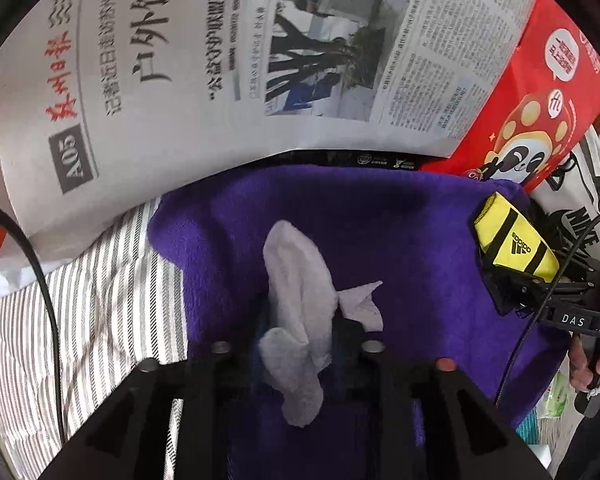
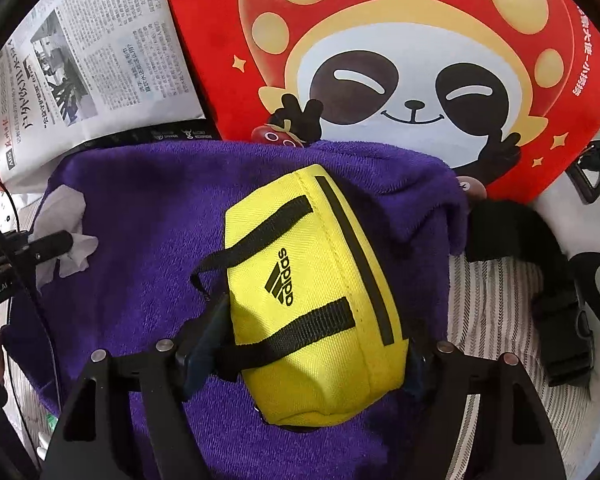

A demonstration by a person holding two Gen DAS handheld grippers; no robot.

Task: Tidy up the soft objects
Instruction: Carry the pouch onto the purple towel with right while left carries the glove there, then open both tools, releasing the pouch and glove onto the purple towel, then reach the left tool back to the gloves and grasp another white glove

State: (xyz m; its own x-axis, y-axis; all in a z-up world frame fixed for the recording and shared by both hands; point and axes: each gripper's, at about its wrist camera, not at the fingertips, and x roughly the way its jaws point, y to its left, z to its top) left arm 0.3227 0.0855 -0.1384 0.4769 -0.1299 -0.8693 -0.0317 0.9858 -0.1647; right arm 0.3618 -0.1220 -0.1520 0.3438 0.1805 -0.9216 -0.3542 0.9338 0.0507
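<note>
The left hand-held gripper (image 1: 300, 344) has its jaws a little apart around a crumpled white tissue-like cloth (image 1: 300, 304); whether the pads press on it cannot be told, since the wad hides them. The cloth rests at the centre of a purple terry towel (image 1: 400, 248) in the left wrist view. The right hand-held gripper (image 2: 308, 356) straddles a small yellow canvas pouch with black straps and a printed logo (image 2: 320, 300), the dark pads at both sides of it, seemingly clamped; the pouch lies on the towel's 3 o'clock side, its base touching the pile.

To do the step well, I would judge that each soft thing should be settled fully onto the towel before the jaws spread, then the grippers drawn straight back so no fabric snags. The white cloth is thin, wrinkled and shapeless, likely to cling to a pad. The pouch is rounded, stiff-woven and holds its form, so it may roll on the plush surface.

Towards 12 o'clock lie a printed newspaper (image 1: 220, 60) and a glossy red paper bag with a cartoon panda (image 2: 400, 80). A grey-and-white striped fabric (image 1: 100, 300) lies under the towel.
</note>
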